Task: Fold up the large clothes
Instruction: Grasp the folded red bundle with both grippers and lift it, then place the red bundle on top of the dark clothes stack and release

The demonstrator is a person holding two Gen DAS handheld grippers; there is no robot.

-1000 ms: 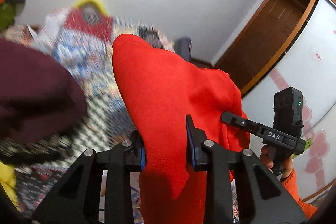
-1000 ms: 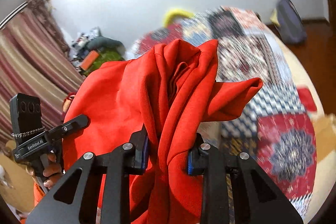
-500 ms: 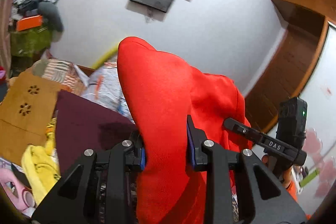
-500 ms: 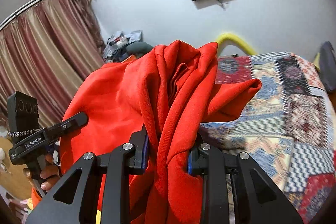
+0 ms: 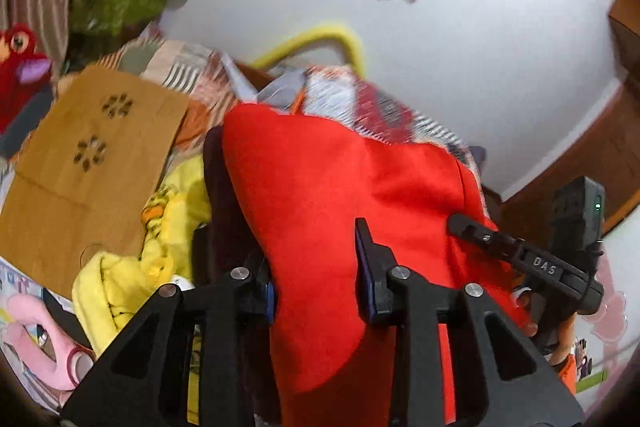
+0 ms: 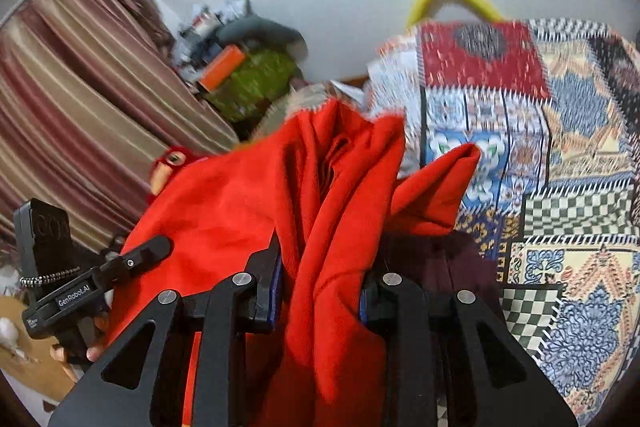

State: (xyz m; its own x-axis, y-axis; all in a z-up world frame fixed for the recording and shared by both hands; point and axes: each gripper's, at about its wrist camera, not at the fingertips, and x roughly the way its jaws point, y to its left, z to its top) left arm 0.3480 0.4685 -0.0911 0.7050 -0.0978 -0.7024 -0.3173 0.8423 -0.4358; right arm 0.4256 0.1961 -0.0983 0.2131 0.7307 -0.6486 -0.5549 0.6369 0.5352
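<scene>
Both tongs are clamped on cloth: left gripper (image 5: 316, 283) pinches a thick fold of the bright red fleece garment (image 5: 340, 195), right gripper (image 6: 320, 287) bites its bunched ridges, so it hangs lifted between them, over a dark maroon cloth (image 6: 440, 263); behind lies the patchwork quilted bedspread (image 6: 560, 155), with a yellow printed garment (image 5: 168, 227) left, striped curtains (image 6: 80, 87) beyond
</scene>
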